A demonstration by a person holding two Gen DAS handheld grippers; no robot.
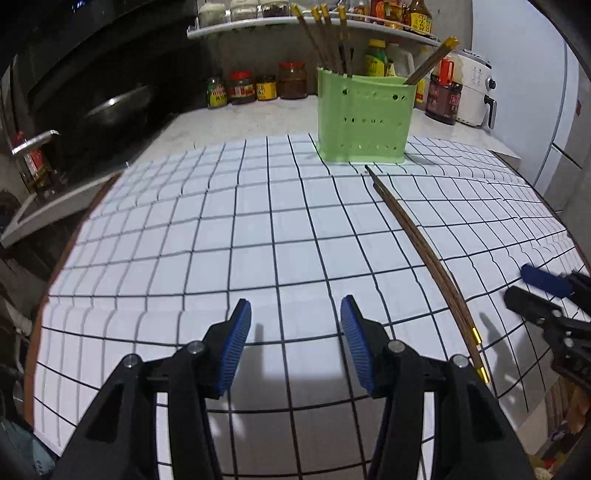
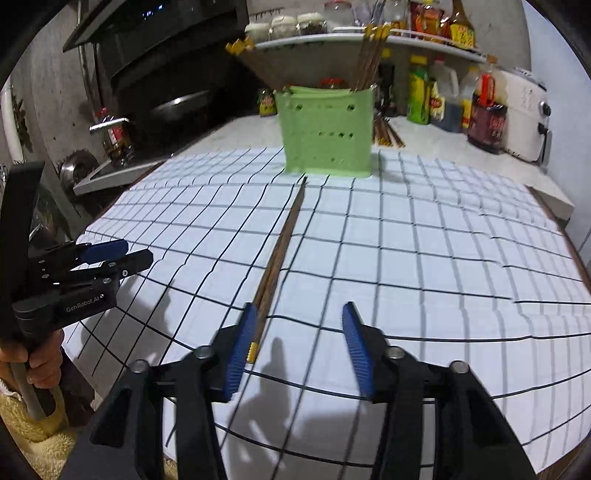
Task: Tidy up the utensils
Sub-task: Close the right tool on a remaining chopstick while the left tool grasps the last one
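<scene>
A pair of brown chopsticks (image 1: 421, 254) with gold ends lies on the checked cloth (image 1: 221, 229), tips toward a green perforated utensil holder (image 1: 362, 118). Several chopsticks stand in the holder. My left gripper (image 1: 295, 347) is open and empty, left of the chopsticks' gold ends. In the right wrist view my right gripper (image 2: 299, 347) is open and empty; the chopsticks (image 2: 280, 251) run just inside its left finger (image 2: 242, 347), toward the holder (image 2: 327, 129). The left gripper also shows there (image 2: 110, 254), and the right gripper shows in the left wrist view (image 1: 535, 288).
Sauce bottles and jars (image 1: 266, 86) line the counter behind the holder, with a shelf (image 1: 295, 26) above. A white appliance (image 1: 476, 92) stands at the back right. A stove with a pan (image 1: 114, 107) is on the left. More chopsticks (image 2: 388, 133) lie behind the holder.
</scene>
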